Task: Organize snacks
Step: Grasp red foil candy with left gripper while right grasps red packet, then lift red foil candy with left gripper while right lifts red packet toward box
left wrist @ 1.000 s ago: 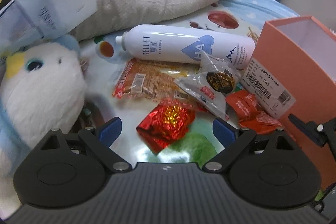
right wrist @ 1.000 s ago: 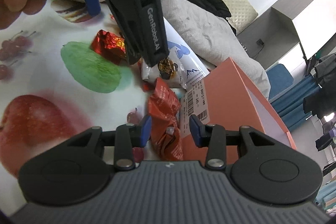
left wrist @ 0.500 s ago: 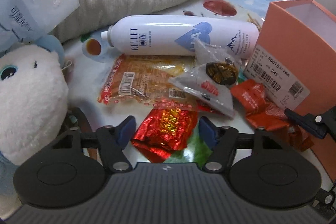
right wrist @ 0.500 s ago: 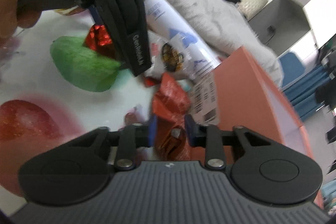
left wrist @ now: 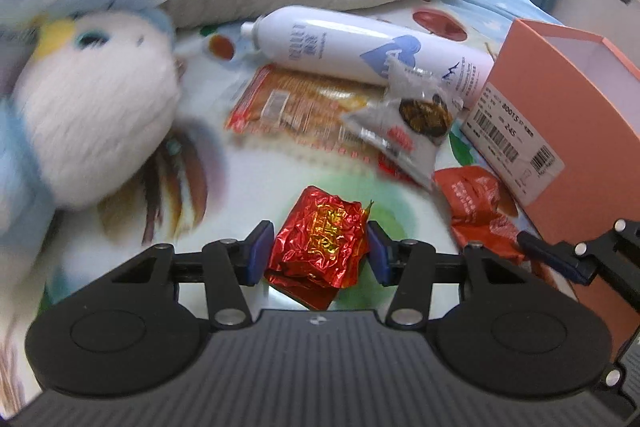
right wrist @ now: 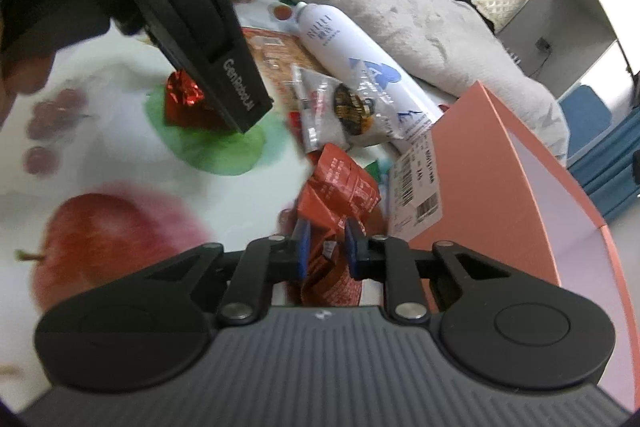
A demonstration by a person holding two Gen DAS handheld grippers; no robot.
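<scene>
Both tongs have closed in since a second ago; left tongs [left wrist: 320, 251] now clench the red foil snack [left wrist: 320, 247], lying on the bed's fruit-print sheet [right wrist: 120, 163]; right tongs [right wrist: 325, 245] pinch the orange-red packet [right wrist: 340, 187], with the salmon box [left wrist: 568, 115] at two o'clock; risk: crinkly foil slips out as it's lifted, or the two tongs collide over the box.

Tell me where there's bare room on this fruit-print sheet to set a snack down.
Bare sheet lies around the printed apple, left of the orange packet, and between the plush bird and the red foil snack. By the peach box and spray bottle, snacks crowd.
</scene>
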